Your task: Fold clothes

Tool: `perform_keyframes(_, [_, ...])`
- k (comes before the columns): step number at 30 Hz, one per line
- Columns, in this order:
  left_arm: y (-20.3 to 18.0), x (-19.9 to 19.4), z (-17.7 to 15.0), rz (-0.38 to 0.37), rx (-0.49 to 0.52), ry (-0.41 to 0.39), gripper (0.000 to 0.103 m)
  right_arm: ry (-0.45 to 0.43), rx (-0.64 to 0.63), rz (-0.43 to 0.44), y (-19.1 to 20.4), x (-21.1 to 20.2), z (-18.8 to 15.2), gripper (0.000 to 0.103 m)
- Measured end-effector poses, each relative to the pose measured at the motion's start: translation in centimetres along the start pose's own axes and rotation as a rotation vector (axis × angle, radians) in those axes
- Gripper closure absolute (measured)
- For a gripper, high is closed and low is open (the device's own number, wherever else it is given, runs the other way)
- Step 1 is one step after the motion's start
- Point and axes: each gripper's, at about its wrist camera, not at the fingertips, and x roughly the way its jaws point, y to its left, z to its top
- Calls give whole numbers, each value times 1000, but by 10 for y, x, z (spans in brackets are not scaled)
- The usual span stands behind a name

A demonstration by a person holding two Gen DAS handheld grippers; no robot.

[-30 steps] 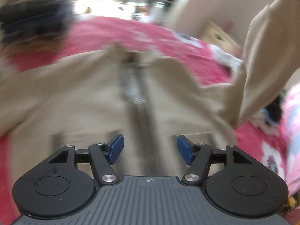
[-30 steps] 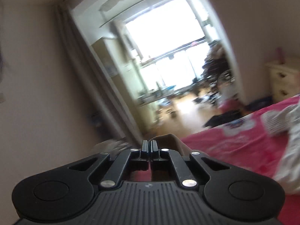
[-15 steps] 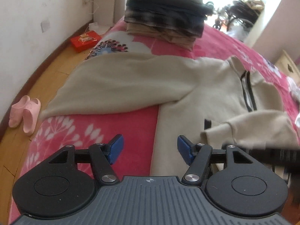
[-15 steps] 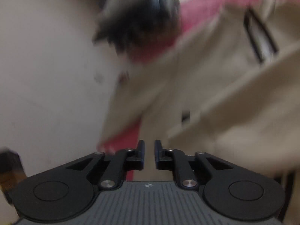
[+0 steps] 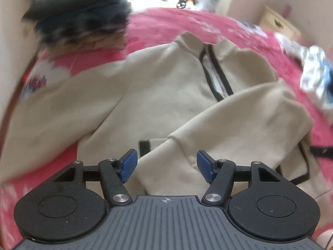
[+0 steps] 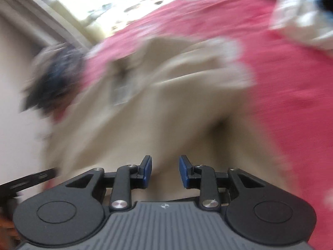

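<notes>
Ahead of the left jaws, the sweatshirt lies flat on the bed, one sleeve folded across its front toward them. A clothes stack sits beyond, far left.

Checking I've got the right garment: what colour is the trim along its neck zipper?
Black trim on a beige pullover, clearest in the left wrist view.

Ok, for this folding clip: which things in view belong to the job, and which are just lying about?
Part of the job:
- beige zip sweatshirt, spread on the bed, one sleeve folded across its front
- left gripper, jaws open
- right gripper, jaws open

Lying about:
- stack of folded clothes
- pink floral bedspread
- crumpled white garment
- wooden dresser
</notes>
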Motion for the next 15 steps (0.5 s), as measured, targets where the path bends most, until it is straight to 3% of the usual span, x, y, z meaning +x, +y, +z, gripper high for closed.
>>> perform_keyframes(5, [-42,6,34,-39,82,-40,40,-57,-99,-149,-46,0,8,71])
perform_keyframes(10, [-110,27,75,-106,211,-74,40,-63,-118,-80,-62,27,25,71])
perform_keyframes(15, [-190,64,118,-204,362,-43,35,-69,-215,-58,-52,35,36,71])
